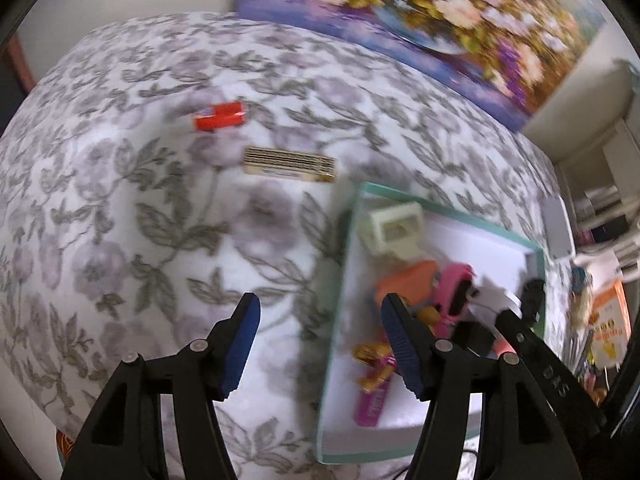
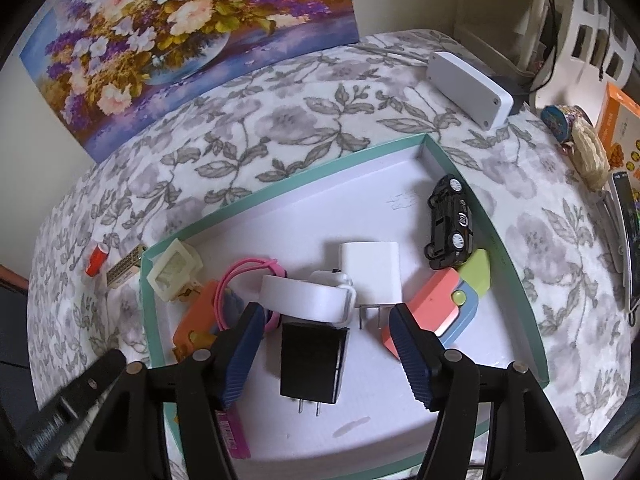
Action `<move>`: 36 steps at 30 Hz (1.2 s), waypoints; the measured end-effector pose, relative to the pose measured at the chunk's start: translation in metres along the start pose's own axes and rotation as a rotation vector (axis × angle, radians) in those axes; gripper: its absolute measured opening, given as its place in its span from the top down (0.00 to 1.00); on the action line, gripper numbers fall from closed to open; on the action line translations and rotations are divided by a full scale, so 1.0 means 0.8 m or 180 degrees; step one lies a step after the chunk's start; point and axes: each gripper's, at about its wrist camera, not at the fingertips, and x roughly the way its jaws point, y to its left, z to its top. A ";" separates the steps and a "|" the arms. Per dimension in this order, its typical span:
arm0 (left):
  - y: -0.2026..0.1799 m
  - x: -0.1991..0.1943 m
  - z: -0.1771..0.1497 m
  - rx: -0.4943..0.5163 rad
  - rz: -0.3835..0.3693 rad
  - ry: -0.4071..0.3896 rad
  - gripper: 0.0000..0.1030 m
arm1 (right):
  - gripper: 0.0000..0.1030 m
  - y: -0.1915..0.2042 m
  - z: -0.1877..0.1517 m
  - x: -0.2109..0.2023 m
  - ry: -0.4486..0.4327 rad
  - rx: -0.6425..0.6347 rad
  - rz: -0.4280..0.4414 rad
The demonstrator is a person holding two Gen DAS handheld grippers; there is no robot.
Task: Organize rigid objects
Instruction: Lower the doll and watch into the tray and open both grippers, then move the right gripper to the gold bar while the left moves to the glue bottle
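A shallow green-rimmed tray (image 2: 516, 268) with a white floor holds a black charger (image 2: 312, 364), a white charger (image 2: 370, 272), a white round case (image 2: 304, 296), a black toy car (image 2: 450, 220), a pink-blue-green folding toy (image 2: 440, 304), a cream box (image 2: 172, 270) and a pink band (image 2: 250, 270). My right gripper (image 2: 326, 354) is open and empty above the black charger. My left gripper (image 1: 320, 346) is open and empty over the tray's left rim (image 1: 340, 280). A red piece (image 1: 220, 117) and a striped bar (image 1: 290, 164) lie on the cloth outside the tray.
The table has a grey floral cloth (image 2: 280, 120). A flower painting (image 2: 180, 36) leans on the back wall. A white box (image 2: 470, 88) lies behind the tray. An orange carton (image 2: 620, 132), a tin and other items crowd the right edge.
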 end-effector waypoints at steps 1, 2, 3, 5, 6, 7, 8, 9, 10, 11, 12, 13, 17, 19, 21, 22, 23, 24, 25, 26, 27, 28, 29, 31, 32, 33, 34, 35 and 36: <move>0.005 0.001 0.002 -0.0036 0.0029 0.0001 0.38 | 0.33 0.004 -0.001 0.000 -0.0003 -0.0038 -0.0007; 0.010 0.001 0.004 -0.0070 0.0045 0.0006 0.38 | 0.33 0.007 -0.001 0.000 -0.0006 -0.0063 -0.0015; 0.016 0.003 0.006 -0.0116 0.0051 0.0016 0.38 | 0.30 0.011 -0.002 -0.001 -0.0021 -0.0095 -0.0023; 0.024 0.003 0.009 -0.0191 0.0056 0.0022 0.38 | 0.28 0.018 -0.004 -0.005 -0.0057 -0.0153 -0.0030; 0.030 0.003 0.011 -0.0238 0.0064 0.0019 0.38 | 0.27 0.021 -0.004 -0.006 -0.0069 -0.0179 -0.0029; 0.033 0.003 0.013 -0.0269 0.0076 0.0013 0.38 | 0.27 0.027 -0.005 -0.008 -0.0092 -0.0236 -0.0026; 0.037 0.003 0.014 -0.0306 0.0094 0.0005 0.37 | 0.26 0.031 -0.005 -0.009 -0.0104 -0.0275 -0.0025; 0.041 0.002 0.015 -0.0348 0.0117 -0.0002 0.37 | 0.25 0.037 -0.007 -0.010 -0.0117 -0.0327 -0.0024; 0.044 0.003 0.016 -0.0377 0.0132 -0.0005 0.35 | 0.25 0.039 -0.007 -0.010 -0.0122 -0.0357 -0.0024; 0.049 0.003 0.017 -0.0418 0.0150 -0.0006 0.27 | 0.25 0.044 -0.008 -0.010 -0.0126 -0.0399 -0.0031; 0.053 0.004 0.018 -0.0460 0.0161 -0.0010 0.24 | 0.25 0.048 -0.010 -0.010 -0.0125 -0.0438 -0.0042; 0.056 0.004 0.019 -0.0486 0.0165 -0.0017 0.22 | 0.24 0.052 -0.011 -0.009 -0.0120 -0.0471 -0.0054; 0.069 0.004 0.021 -0.0592 0.0205 -0.0036 0.22 | 0.14 0.063 -0.015 -0.008 -0.0119 -0.0577 -0.0066; 0.073 0.005 0.021 -0.0625 0.0239 -0.0039 0.19 | 0.14 0.067 -0.017 -0.009 -0.0135 -0.0612 -0.0055; 0.077 0.005 0.022 -0.0658 0.0269 -0.0051 0.15 | 0.13 0.069 -0.017 -0.010 -0.0148 -0.0636 -0.0052; 0.079 0.005 0.022 -0.0675 0.0291 -0.0070 0.15 | 0.11 0.069 -0.017 -0.009 -0.0147 -0.0643 -0.0049; 0.080 0.005 0.022 -0.0683 0.0312 -0.0084 0.15 | 0.02 0.070 -0.018 -0.009 -0.0142 -0.0640 -0.0040; 0.081 0.004 0.023 -0.0688 0.0340 -0.0106 0.14 | 0.00 0.070 -0.018 -0.008 -0.0142 -0.0631 -0.0030; 0.082 0.004 0.023 -0.0690 0.0361 -0.0122 0.11 | 0.00 0.070 -0.018 -0.009 -0.0150 -0.0624 -0.0015; 0.083 0.003 0.023 -0.0690 0.0385 -0.0138 0.08 | 0.00 0.071 -0.018 -0.009 -0.0150 -0.0626 -0.0009; 0.084 0.002 0.024 -0.0693 0.0406 -0.0156 0.07 | 0.00 0.071 -0.017 -0.009 -0.0153 -0.0632 -0.0005; 0.085 0.002 0.024 -0.0696 0.0414 -0.0165 0.07 | 0.00 0.072 -0.018 -0.009 -0.0155 -0.0636 -0.0002; 0.085 0.001 0.024 -0.0695 0.0423 -0.0173 0.07 | 0.00 0.072 -0.018 -0.009 -0.0151 -0.0640 0.0003; 0.086 0.000 0.024 -0.0684 0.0447 -0.0181 0.07 | 0.00 0.073 -0.017 -0.008 -0.0148 -0.0650 0.0004; 0.086 0.000 0.024 -0.0677 0.0456 -0.0185 0.07 | 0.00 0.074 -0.018 -0.008 -0.0149 -0.0657 0.0003; 0.086 0.000 0.025 -0.0668 0.0467 -0.0190 0.07 | 0.00 0.074 -0.018 -0.008 -0.0149 -0.0663 0.0004; 0.085 0.000 0.025 -0.0665 0.0478 -0.0196 0.07 | 0.00 0.075 -0.018 -0.008 -0.0149 -0.0666 0.0008; 0.085 -0.001 0.025 -0.0660 0.0491 -0.0203 0.07 | 0.00 0.076 -0.018 -0.008 -0.0149 -0.0669 0.0009; 0.085 -0.001 0.025 -0.0659 0.0501 -0.0209 0.07 | 0.00 0.076 -0.019 -0.008 -0.0149 -0.0673 0.0011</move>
